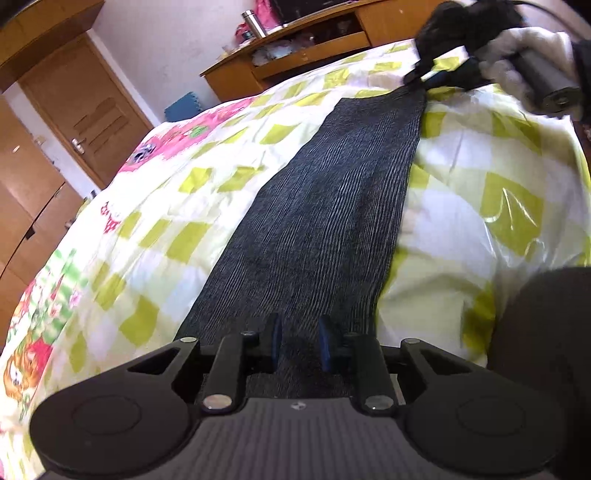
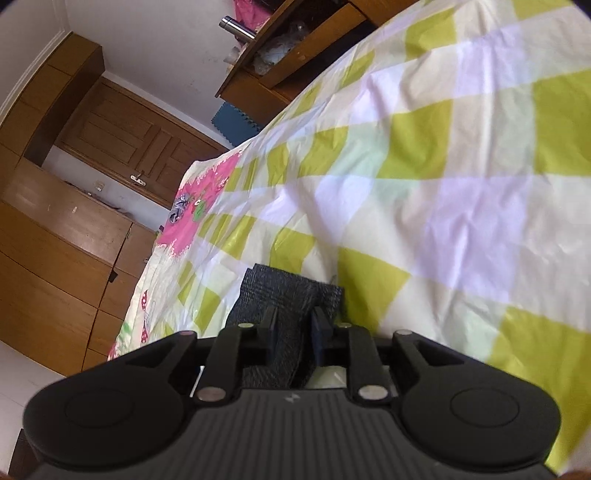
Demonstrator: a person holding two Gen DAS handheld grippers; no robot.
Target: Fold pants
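Observation:
Dark grey ribbed pants (image 1: 332, 184) lie stretched out lengthwise on the bed's checked quilt (image 1: 461, 166). My left gripper (image 1: 300, 341) hovers over their near end. Its blue pads stand apart and flat fabric shows in the gap, with no pinched ridge. At the far end the cloth is drawn to a point where my right gripper (image 1: 417, 75) holds it, carried by a white-gloved hand (image 1: 517, 48). In the right wrist view a bunched fold of the pants (image 2: 258, 291) fills the space between the fingers of the right gripper (image 2: 293, 328), above the quilt (image 2: 443, 184).
A wooden desk (image 1: 295, 48) with a steel flask (image 1: 253, 22) stands beyond the bed. There is a wooden door (image 1: 85, 110) on the left and a blue foam mat (image 1: 183, 107) on the floor. Wardrobe fronts (image 2: 55, 240) line the left side. A dark shape (image 1: 546, 332) sits at lower right.

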